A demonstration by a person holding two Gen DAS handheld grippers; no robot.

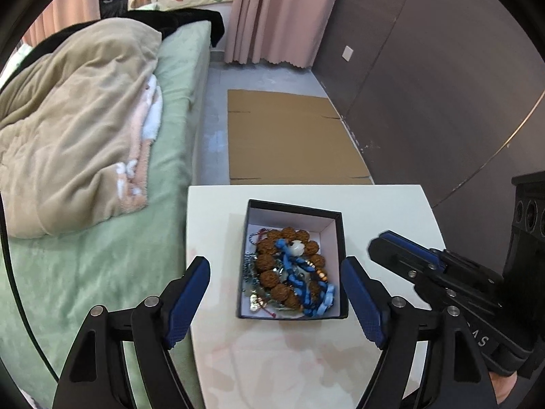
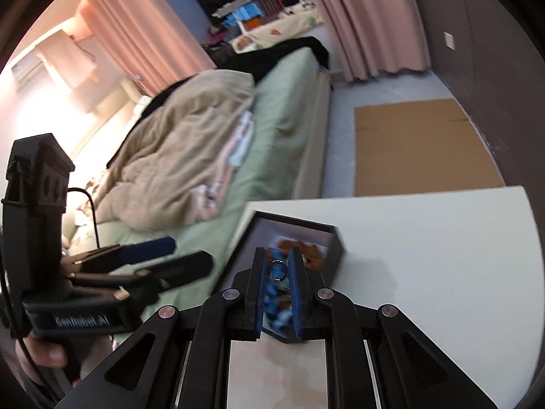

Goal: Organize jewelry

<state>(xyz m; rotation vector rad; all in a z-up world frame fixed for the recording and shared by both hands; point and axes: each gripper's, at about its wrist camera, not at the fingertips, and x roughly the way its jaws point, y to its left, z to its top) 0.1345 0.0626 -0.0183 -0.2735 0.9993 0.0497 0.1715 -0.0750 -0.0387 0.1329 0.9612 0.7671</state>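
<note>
A green-sheeted bed (image 1: 102, 238) with a rumpled beige duvet (image 1: 78, 143) fills the nine o'clock side; flattened cardboard (image 1: 289, 136) lies on the floor at twelve. At six stands a white table (image 1: 381, 211), presumably the sorting surface. On it sits a black open box (image 1: 335, 238) with a white lining, heaped with tangled jewelry: a brown bead bracelet (image 1: 272, 272), blue cord (image 1: 296, 279) and chains all lie inside.

The left gripper (image 1: 276, 293) hovers over the box with its jaws spread wide and nothing between them, likely ready to reach in. The right gripper (image 2: 278, 274), at three o'clock of the box, is clenched on a small metal ring (image 2: 277, 270), probably to carry it clear of the tangle.
</note>
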